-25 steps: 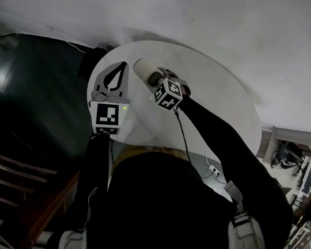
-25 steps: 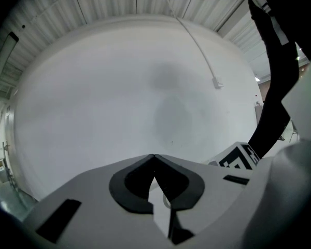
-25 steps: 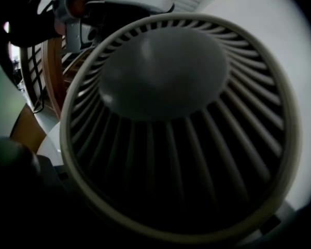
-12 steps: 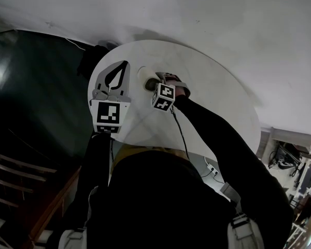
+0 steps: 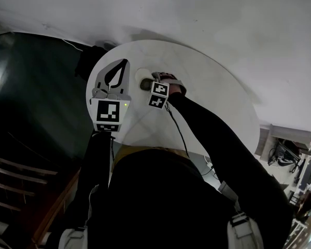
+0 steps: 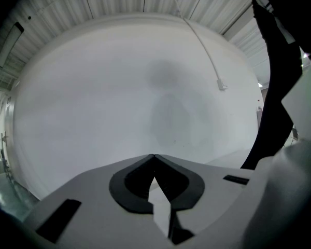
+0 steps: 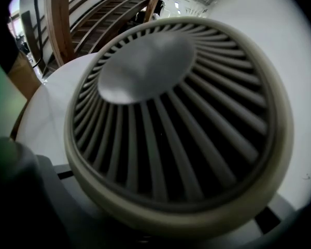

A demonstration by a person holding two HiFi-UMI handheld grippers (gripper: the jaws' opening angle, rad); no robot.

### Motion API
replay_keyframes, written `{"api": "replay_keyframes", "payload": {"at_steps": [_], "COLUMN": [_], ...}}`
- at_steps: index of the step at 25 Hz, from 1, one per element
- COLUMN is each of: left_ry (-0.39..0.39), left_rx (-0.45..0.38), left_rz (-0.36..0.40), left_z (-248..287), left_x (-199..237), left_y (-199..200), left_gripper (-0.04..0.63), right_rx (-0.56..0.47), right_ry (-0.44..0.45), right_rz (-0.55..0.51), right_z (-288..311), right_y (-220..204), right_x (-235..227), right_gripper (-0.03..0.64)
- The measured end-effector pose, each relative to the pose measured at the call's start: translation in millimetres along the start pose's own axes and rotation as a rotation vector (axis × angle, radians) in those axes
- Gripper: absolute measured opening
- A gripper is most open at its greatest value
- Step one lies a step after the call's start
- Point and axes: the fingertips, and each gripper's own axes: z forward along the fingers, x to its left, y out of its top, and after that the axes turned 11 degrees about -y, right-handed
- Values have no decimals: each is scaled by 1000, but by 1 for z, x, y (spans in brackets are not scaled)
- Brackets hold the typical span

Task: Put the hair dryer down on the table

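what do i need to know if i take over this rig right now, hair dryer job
Left gripper: shut, empty, hovering over the left part of the table.
Right gripper: around the hair dryer, jaws opening with the dryer between them; its grille end faces that gripper's camera.
Hair dryer: low over the round white table, in its left part; I cannot tell whether it touches the top.
Done: dryer brought to the table.
Left: make sure it rests on the table, finish the release, draw the right gripper back.
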Motion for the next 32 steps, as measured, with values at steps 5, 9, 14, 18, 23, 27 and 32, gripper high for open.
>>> {"api": "replay_keyframes", "payload": {"at_steps": [5,9,14,18,23,27,32], "left_ry": [13,11,19,21,12,9,-2], "left_rx": [15,9,19,18,14,-9,-23], "left_rz": [-24,-12,-25,-33,-26,-42,-37], "left_z": [3,3,2,2,7,9,7], "left_x": [1,3,11,13,11,9,4], "left_y": [2,0,-8,-10,-8,-3,1], "left_gripper": [17,17,17,17,17,17,17], "right_rx": [8,18,7,-9,-11,-11,-12], "right_ry": [65,115,144,159,185,212,240], "right_rz": [7,27,95,85,47,9,-16], "right_z": [1,1,0,-2,-5,-9,-13], "right_y": [-2,-3,-3,-2,-3,-4,-5], "right_x": [2,3,1,5,11,18,26], "right_gripper": [179,181,202,204,242,268,273]}}
